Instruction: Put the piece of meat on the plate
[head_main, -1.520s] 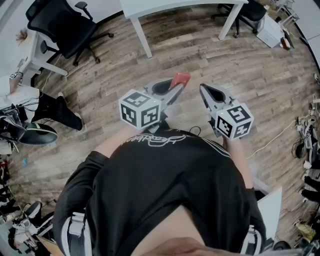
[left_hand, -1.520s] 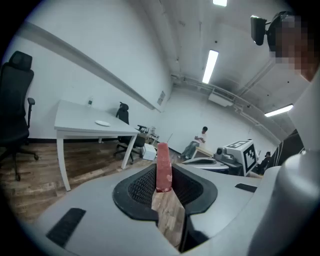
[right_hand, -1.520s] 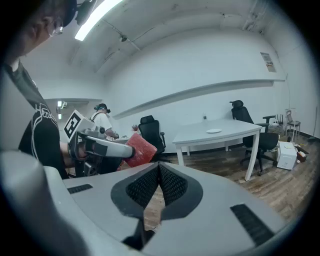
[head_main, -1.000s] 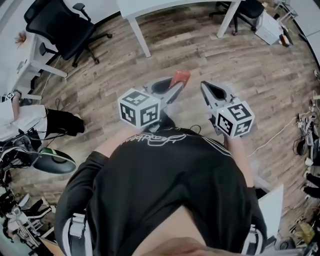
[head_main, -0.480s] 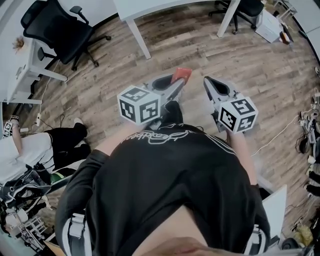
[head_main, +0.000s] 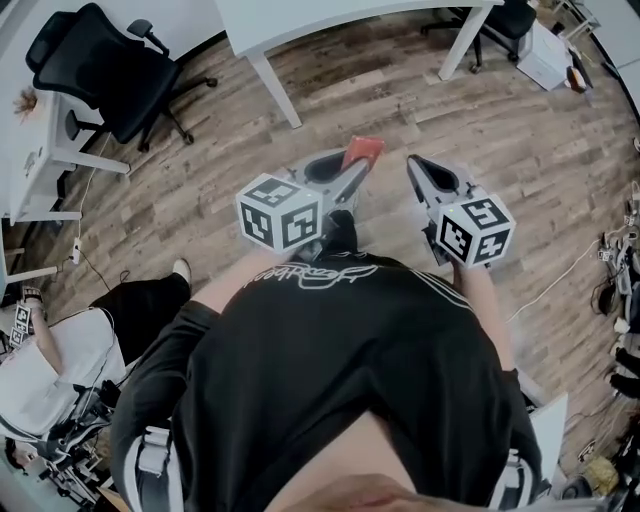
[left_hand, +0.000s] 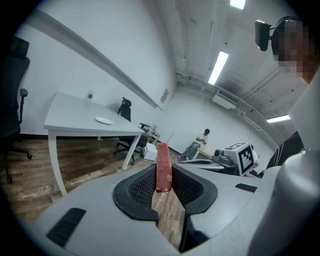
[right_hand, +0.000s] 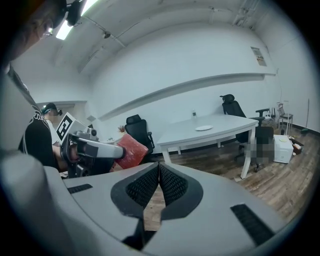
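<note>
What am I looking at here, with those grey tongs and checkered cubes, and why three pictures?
There is no robot here. A person holds a tool in each hand, each ending in two jaws, and the cubes are part of the tools. One picture comes from a camera on the person's head, looking down. The other two come from cameras riding on the tools. The left gripper has its jaws shut on the meat, a red slab. The right gripper is shut and empty. Ahead stands a white table with a plate on it.

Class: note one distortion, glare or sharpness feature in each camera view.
Head view: fisheye bows the wooden plank floor outward. Left gripper view: dark corners, ceiling strip light glares, flat red piece of meat sharp. Right gripper view: long white table edge curves.
</note>
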